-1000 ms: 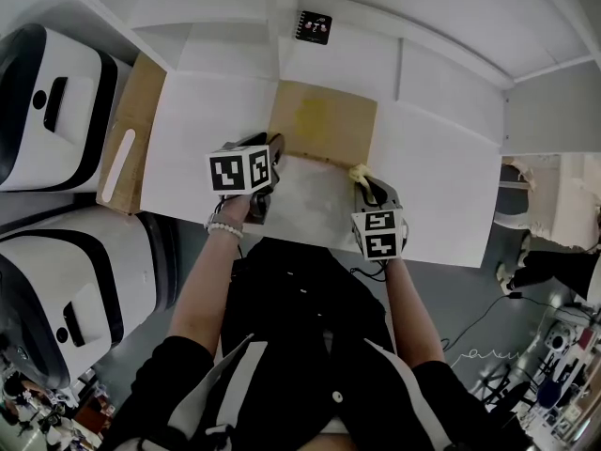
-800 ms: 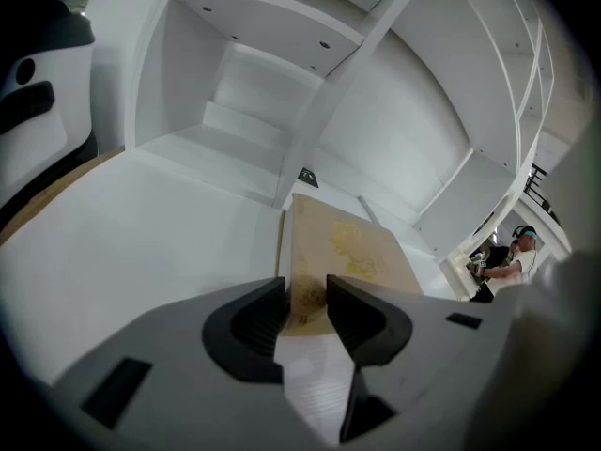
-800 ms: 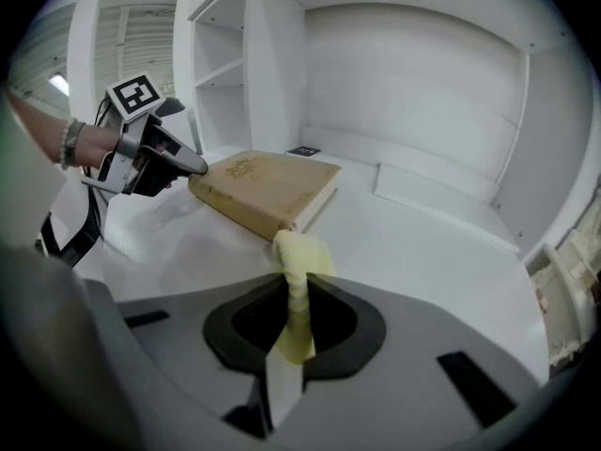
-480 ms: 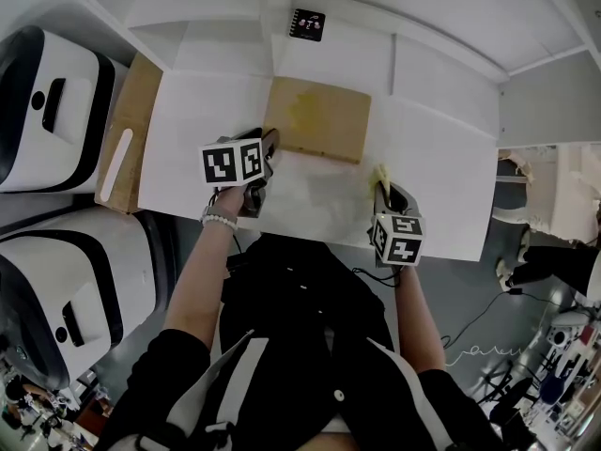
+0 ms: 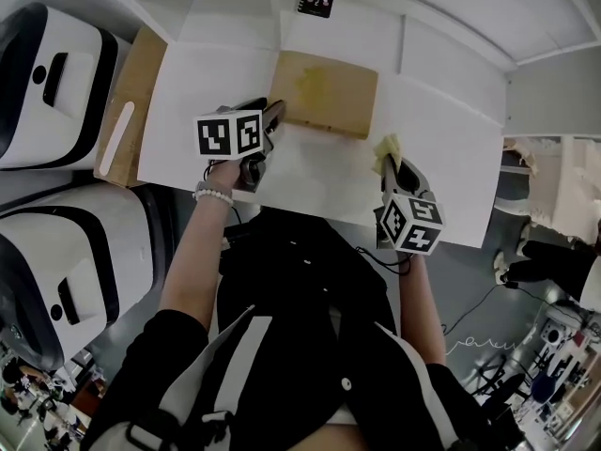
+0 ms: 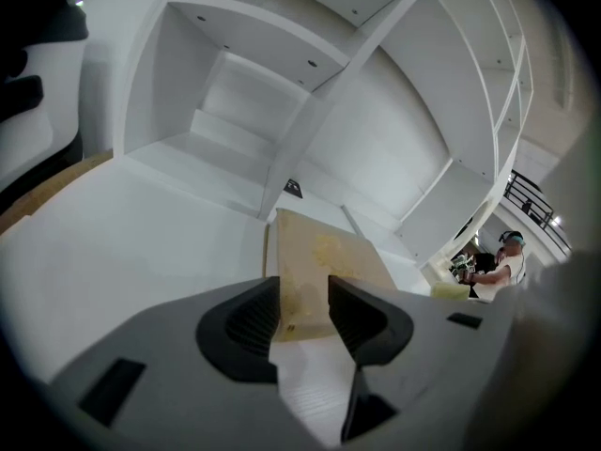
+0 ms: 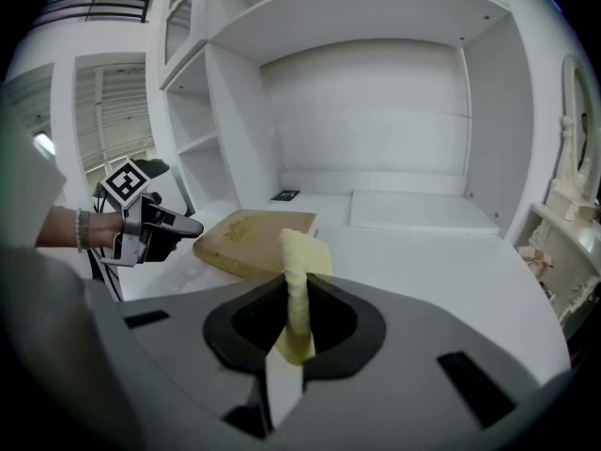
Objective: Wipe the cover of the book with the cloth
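Note:
A tan book (image 5: pixel 324 92) lies flat on the white table (image 5: pixel 197 92), its cover up. My left gripper (image 5: pixel 275 116) sits at the book's near left corner. In the left gripper view the book (image 6: pixel 324 261) shows just past the left gripper (image 6: pixel 303 299), which is open with only white table between its jaws. My right gripper (image 5: pixel 388 161) hovers off the book's near right corner, shut on a folded yellow cloth (image 5: pixel 387 147). The cloth (image 7: pixel 300 261) stands upright in the right gripper (image 7: pixel 299 313), with the book (image 7: pixel 249 233) and the left gripper (image 7: pixel 174 225) to its left.
A small black marker card (image 5: pixel 317 1) lies behind the book by the white shelf unit. A cardboard sheet (image 5: pixel 127 125) with a white strip lies at the table's left edge, beside two white machines (image 5: pixel 47 83). The table's front edge runs just before my hands.
My right gripper has drawn away to the right of the book's near right corner, carrying the cloth. The left gripper has stayed at the near left corner.

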The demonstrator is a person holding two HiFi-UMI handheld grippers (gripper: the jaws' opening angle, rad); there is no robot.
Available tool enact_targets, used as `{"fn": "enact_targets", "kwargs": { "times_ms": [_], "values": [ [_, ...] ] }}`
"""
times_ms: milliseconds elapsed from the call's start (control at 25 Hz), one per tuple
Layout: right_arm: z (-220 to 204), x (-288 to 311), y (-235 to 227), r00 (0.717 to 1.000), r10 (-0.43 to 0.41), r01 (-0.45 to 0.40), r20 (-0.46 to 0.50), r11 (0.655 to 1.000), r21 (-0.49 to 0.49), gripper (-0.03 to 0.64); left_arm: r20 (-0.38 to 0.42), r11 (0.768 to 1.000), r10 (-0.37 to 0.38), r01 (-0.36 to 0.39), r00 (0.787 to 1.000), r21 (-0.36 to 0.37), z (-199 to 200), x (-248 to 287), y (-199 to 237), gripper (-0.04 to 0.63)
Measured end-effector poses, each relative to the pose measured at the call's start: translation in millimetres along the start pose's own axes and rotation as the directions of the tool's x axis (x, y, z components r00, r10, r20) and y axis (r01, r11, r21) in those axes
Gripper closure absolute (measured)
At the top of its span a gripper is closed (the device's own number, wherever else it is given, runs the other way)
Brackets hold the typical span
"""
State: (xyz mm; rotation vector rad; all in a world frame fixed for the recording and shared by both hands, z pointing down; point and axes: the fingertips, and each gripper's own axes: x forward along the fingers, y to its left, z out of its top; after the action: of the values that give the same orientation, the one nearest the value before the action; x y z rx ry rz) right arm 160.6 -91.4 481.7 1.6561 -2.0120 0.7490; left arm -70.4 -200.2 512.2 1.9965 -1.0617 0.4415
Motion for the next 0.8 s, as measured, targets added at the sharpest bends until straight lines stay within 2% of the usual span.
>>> {"fn": "enact_targets", "kwargs": {
  "times_ms": [160, 240, 360, 560, 680, 800],
  "values": [
    [23, -8, 14, 0.998, 0.03, -0.028, 0.062, 0.999, -0.026, 0.578, 0.088, 0.999, -0.043, 0.042, 0.995, 0.017, 13, -22, -10, 0.446],
    [36, -12, 22, 0.994, 0.046, -0.041, 0.095, 0.998, -0.051, 0.578, 0.12, 0.997, -0.047, 0.04, 0.992, 0.062, 22, -34, -17, 0.449],
    [59, -24, 32, 0.986, 0.042, -0.026, 0.164, 0.994, -0.103, 0.578, 0.181, 0.989, -0.053, 0.027, 0.982, 0.142, 38, -55, -32, 0.504],
    [99, -43, 54, 0.96, 0.067, -0.013, 0.272, 0.981, -0.195, 0.578, 0.296, 0.971, -0.101, 0.03, 0.95, 0.238, 71, -92, -65, 0.566],
    [119, -54, 66, 0.942, 0.097, -0.031, 0.322, 0.978, -0.205, 0.578, 0.347, 0.96, -0.129, 0.029, 0.929, 0.279, 85, -110, -84, 0.594],
    [137, -62, 75, 0.921, 0.124, -0.047, 0.368, 0.976, -0.21, 0.578, 0.395, 0.95, -0.157, 0.03, 0.905, 0.309, 100, -126, -101, 0.594]
  ]
}}
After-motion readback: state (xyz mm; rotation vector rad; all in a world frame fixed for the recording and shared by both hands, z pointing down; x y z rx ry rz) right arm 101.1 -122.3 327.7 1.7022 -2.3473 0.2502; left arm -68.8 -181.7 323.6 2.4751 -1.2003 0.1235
